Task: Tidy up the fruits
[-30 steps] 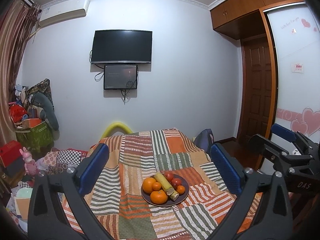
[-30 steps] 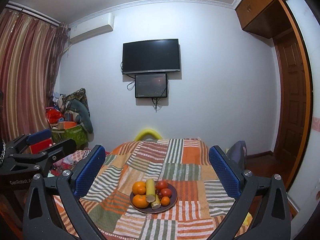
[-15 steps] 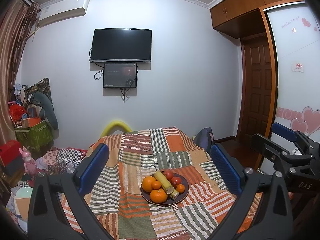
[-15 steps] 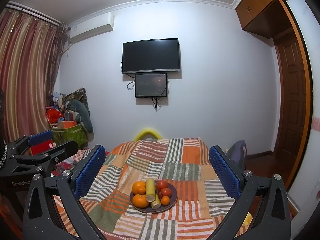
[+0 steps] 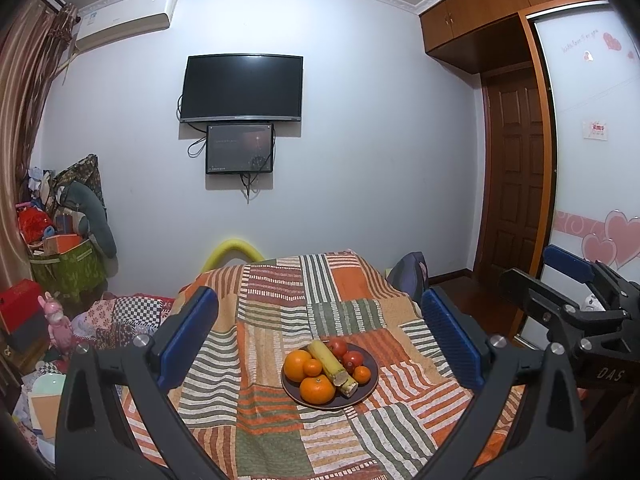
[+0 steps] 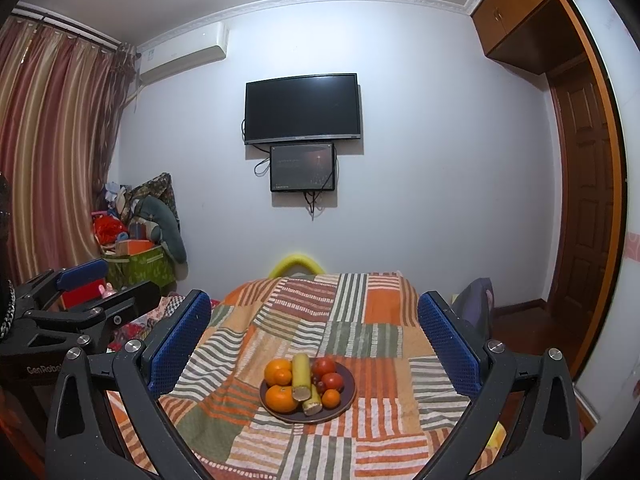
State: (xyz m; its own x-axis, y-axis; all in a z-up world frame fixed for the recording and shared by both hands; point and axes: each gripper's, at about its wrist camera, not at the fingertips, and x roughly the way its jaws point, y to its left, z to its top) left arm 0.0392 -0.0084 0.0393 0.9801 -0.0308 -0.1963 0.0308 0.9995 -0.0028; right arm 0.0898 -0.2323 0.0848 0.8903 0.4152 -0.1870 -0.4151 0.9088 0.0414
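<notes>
"DAS" right gripper point(image 5: 576, 292), "GenRobo" left gripper point(image 6: 92, 284), fruit plate point(image 6: 347, 399)

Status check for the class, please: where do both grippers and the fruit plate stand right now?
Left gripper open, empty. Right gripper open, empty. Fruit piled on plate on patchwork cloth, untouched. Nothing in the way.

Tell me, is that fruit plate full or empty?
Full: the plate holds oranges, tomatoes and yellow-green stalk pieces, piled close together.
</notes>
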